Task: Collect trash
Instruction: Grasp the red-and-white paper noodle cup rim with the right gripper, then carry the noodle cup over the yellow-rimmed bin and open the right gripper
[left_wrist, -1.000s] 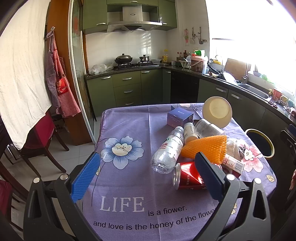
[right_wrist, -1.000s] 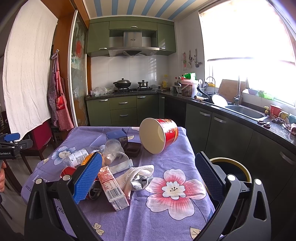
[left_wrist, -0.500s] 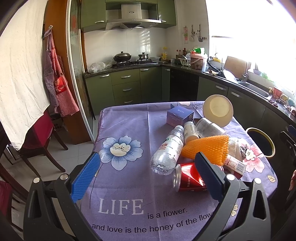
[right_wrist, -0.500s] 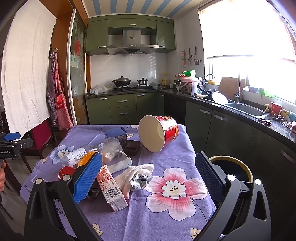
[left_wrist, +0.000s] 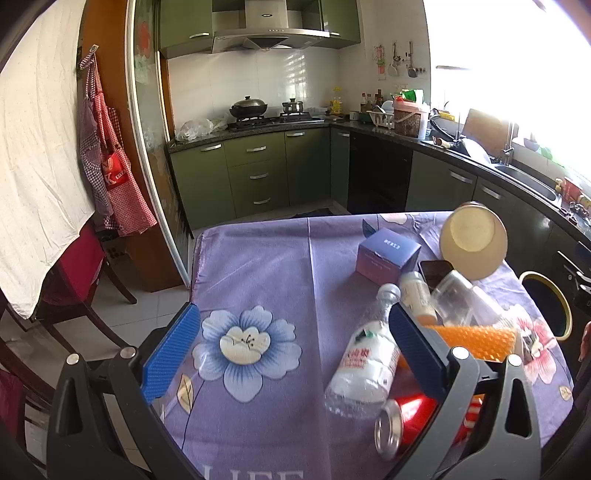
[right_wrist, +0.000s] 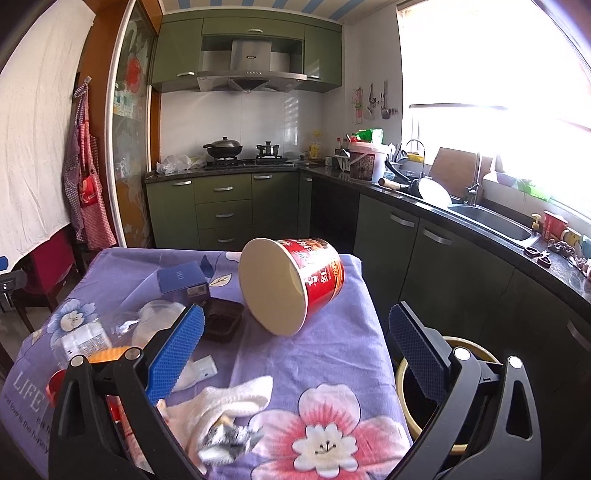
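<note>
Crumpled red can (left_wrist: 410, 424) beside ribbed plastic bottle (left_wrist: 365, 365)

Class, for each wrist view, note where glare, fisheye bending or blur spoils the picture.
Left wrist view: the window is blown out white at upper right, and the door frame bows. Right wrist view: the same window glares, and the crumpled silver wrapper on the white cloth is smeared, while the red paper tub stays sharp.
</note>
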